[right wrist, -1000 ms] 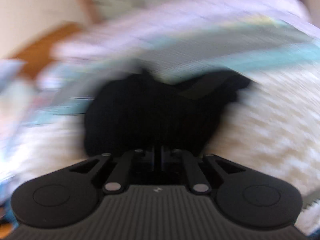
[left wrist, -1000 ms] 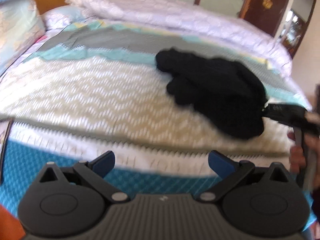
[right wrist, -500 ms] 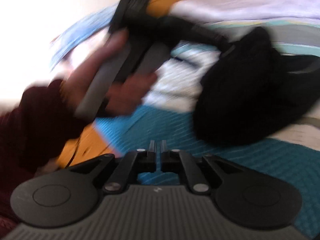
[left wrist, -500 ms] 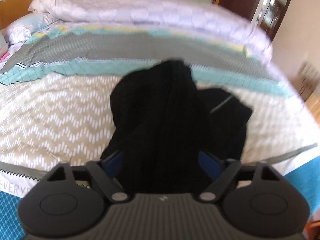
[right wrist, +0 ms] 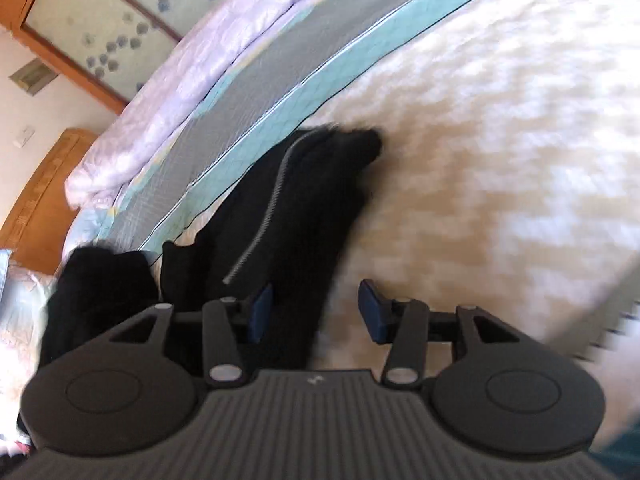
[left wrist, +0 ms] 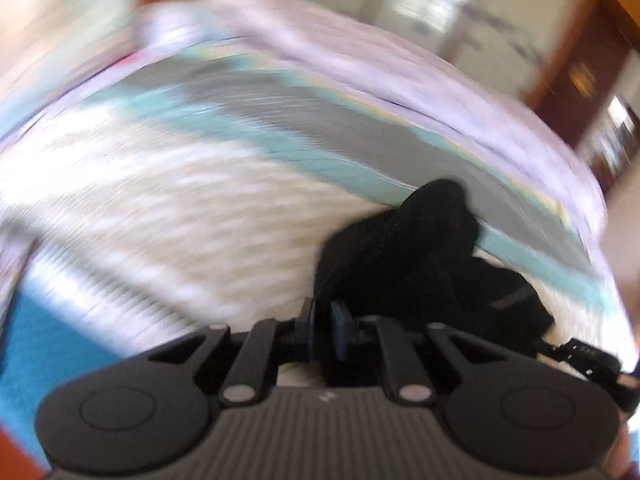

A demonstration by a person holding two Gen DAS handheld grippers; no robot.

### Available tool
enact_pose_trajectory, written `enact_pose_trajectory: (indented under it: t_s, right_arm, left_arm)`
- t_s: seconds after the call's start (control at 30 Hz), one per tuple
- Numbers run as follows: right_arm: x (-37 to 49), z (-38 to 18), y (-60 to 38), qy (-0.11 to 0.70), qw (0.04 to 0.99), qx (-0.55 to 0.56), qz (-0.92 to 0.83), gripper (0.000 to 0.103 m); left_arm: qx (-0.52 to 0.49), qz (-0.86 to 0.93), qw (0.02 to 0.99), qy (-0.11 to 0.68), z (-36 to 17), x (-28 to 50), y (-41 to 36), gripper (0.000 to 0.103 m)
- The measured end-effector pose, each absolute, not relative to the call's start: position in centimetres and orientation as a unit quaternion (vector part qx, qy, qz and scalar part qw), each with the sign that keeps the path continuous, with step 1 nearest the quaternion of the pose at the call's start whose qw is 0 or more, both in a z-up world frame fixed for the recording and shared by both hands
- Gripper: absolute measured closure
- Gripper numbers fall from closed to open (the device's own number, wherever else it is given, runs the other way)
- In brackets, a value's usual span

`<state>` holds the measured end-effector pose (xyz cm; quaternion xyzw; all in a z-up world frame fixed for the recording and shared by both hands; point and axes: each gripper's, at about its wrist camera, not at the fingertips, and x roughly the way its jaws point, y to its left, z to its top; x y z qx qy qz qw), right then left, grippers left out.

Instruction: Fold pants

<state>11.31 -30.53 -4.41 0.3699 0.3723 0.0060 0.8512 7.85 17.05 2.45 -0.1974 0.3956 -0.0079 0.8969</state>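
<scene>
Pants: black pants [right wrist: 288, 216] bunched on the quilt [right wrist: 500, 140].
Left gripper [left wrist: 322, 330]: clamped on a pants edge.
Right gripper [right wrist: 316, 310]: opening, pants edge between its pads, bare quilt to its right.

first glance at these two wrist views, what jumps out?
The black pants, lying crumpled on the cream zigzag bedspread near its teal stripe. The left gripper is shut on an edge of that cloth at the bottom of its view. The right gripper is opening, with the cloth lying between its pads but not pinched. A rolled lilac duvet runs along the far side of the bed.
</scene>
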Motion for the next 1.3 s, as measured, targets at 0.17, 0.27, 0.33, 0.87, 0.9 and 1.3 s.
enact_pose_trajectory:
  t_s: [0.17,0.27,0.33,0.87,0.9,1.3]
  right_arm:
    - [11.9,-2.0,-30.9,0.341,0.863,0.373,0.003,0.092]
    - [8.4,2.2,-33.5,0.257,0.884,0.391,-0.010,0.093]
    - [4.7,4.8,-36.3,0.196,0.899,0.391,-0.028,0.093]
    - [-18.6,0.6,-46.6,0.152,0.844,0.390,-0.334,0.068]
    - [-17.8,1.0,-45.8,0.156,0.849,0.391,-0.319,0.068]
    - [6.0,3.6,-25.3,0.318,0.930,0.184,0.000,0.046]
  left_arm:
    - [-0.276,0.079,0.836,0.467,-3.6,2.5,22.5,0.097]
    - [-0.285,0.057,0.828,0.479,-5.2,1.2,21.2,0.096]
    - [-0.285,0.014,0.834,0.473,-4.7,1.2,19.4,0.095]
    - [-0.293,-0.075,0.837,0.456,-4.7,3.5,18.9,0.013]
    - [-0.302,-0.062,0.836,0.455,-4.7,4.3,19.8,0.013]
    - [-0.270,-0.059,0.836,0.475,-5.1,6.3,17.5,0.092]
